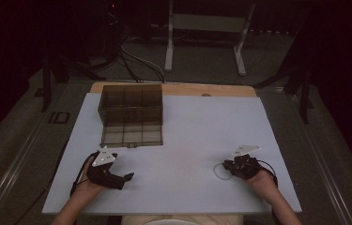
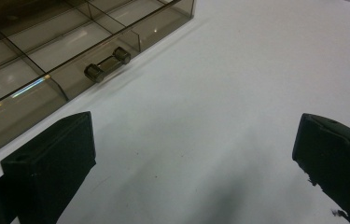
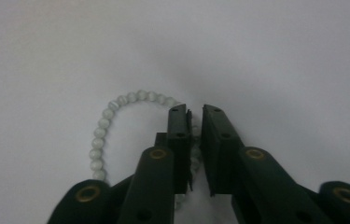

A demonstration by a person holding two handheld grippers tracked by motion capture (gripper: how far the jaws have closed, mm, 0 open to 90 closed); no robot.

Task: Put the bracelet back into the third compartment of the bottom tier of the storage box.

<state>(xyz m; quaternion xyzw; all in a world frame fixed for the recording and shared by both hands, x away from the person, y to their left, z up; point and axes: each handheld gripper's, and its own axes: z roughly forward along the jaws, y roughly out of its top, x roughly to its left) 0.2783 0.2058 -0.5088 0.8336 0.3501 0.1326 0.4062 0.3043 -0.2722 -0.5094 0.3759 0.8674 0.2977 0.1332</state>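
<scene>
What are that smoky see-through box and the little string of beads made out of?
The box looks like smoke-tinted clear plastic: you see its dividers and the table through the walls, and they glint. Its small handle looks like shiny metal or chromed plastic. The bead bracelet, pinched by the right gripper, has pale, glossy, cloudy beads: stone, glass or plastic, hard to say.

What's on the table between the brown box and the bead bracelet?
Nothing. In the high view, only bare white table lies between the box and the bracelet, which the right tongs are pinching.
</scene>
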